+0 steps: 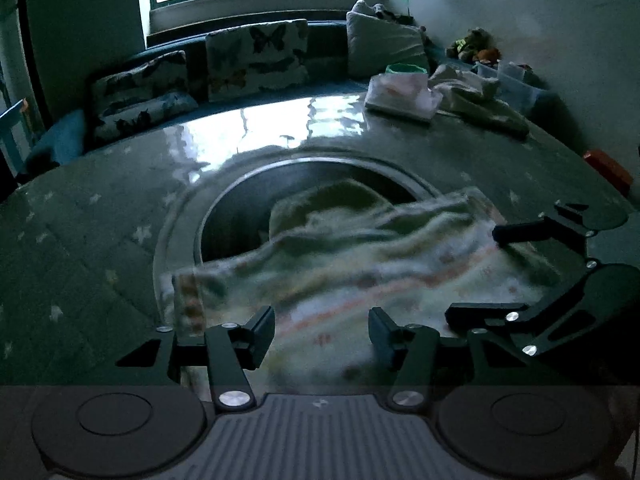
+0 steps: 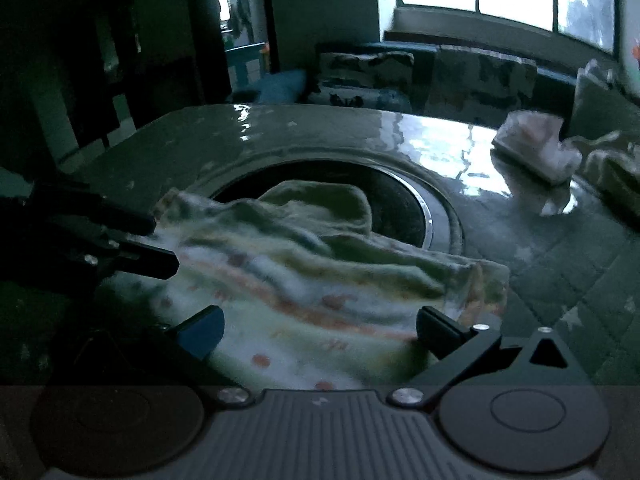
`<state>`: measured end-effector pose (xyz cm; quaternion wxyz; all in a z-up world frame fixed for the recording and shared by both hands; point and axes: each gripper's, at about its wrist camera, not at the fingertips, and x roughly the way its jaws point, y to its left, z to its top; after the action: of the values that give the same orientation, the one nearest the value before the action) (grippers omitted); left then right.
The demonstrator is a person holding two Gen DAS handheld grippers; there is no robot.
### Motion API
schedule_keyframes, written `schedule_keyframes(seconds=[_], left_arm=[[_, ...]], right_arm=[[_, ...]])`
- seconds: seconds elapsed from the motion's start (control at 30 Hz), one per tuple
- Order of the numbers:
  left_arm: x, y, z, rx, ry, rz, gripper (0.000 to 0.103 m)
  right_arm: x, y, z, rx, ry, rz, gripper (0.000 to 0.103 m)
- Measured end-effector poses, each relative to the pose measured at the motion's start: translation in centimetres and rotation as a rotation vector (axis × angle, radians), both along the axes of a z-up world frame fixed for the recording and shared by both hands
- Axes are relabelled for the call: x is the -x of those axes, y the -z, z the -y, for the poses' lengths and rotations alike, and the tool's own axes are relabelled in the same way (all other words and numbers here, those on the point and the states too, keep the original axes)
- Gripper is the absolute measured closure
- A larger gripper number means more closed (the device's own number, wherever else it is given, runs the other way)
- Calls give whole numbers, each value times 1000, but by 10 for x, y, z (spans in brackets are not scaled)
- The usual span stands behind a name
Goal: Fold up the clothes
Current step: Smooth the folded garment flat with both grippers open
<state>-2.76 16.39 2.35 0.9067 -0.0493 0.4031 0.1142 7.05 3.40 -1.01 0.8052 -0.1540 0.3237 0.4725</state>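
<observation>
Left wrist view showed your left gripper (image 1: 322, 338) spread wide over the near edge of the patterned cloth (image 1: 340, 276), which lay crumpled across the round recess (image 1: 240, 216) in the table (image 1: 92, 240); your right gripper (image 2: 320, 332), also wide, hovered above the cloth's near edge.

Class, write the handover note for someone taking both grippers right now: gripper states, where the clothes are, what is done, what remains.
Left gripper: open, over the near edge of the patterned cloth.
Right gripper: open, over the same cloth, from the other side.
The cloth lies rumpled and unfolded over the round recess in the table.
Done: a folded piece at the far edge.
Left: fold this cloth; a loose garment waits beside the folded piece.
</observation>
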Motion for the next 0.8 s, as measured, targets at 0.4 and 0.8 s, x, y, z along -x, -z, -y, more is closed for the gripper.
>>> schedule_keyframes(seconds=[0.4,0.8], left_arm=[[14,9,3,19,-16,-2,45],[24,11,-3,30,-48,7,41]], right_arm=[[17,-5,11,13,15,35,0],[29,1,22,54,5,63,0]])
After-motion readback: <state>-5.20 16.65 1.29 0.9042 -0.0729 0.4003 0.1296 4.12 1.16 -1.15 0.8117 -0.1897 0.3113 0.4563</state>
